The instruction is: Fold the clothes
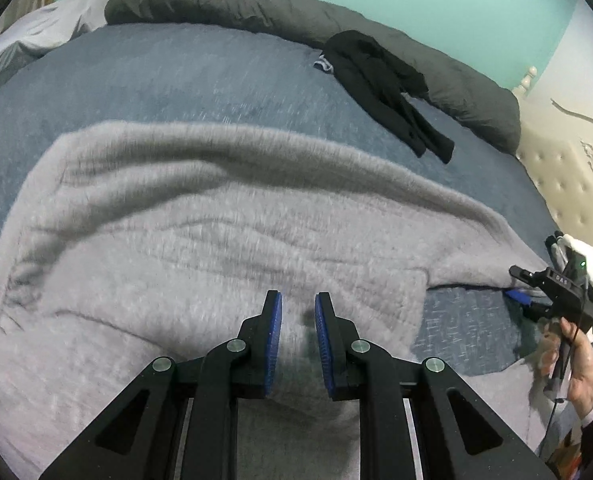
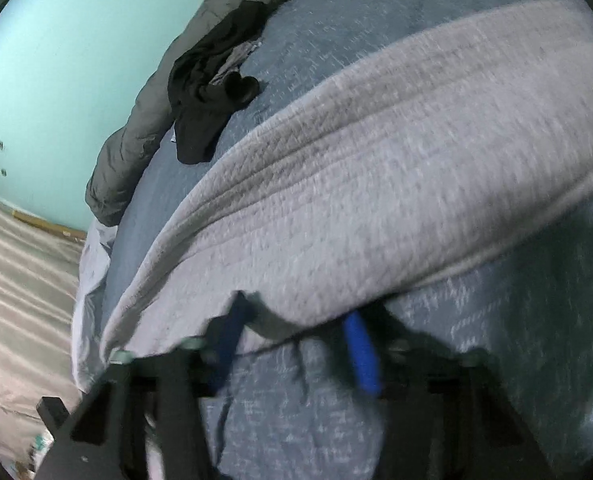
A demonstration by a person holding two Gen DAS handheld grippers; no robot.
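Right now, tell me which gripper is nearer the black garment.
Probably the right. The right gripper sits at the grey garment's edge on the side where the black garment lies; the left gripper hangs over the grey garment's near middle.

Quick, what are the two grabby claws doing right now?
Left gripper: open, empty, over the grey sweater.
Right gripper: open at the sweater's edge, not pinching it.

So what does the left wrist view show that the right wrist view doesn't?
Only the left wrist view shows the left hand-held gripper, open over the grey garment, the person's hand and the cream headboard. Only the right wrist view shows the floor and the right hand-held gripper, open at the garment's edge. Both show the garment, black clothes, blue bedspread and teal wall.
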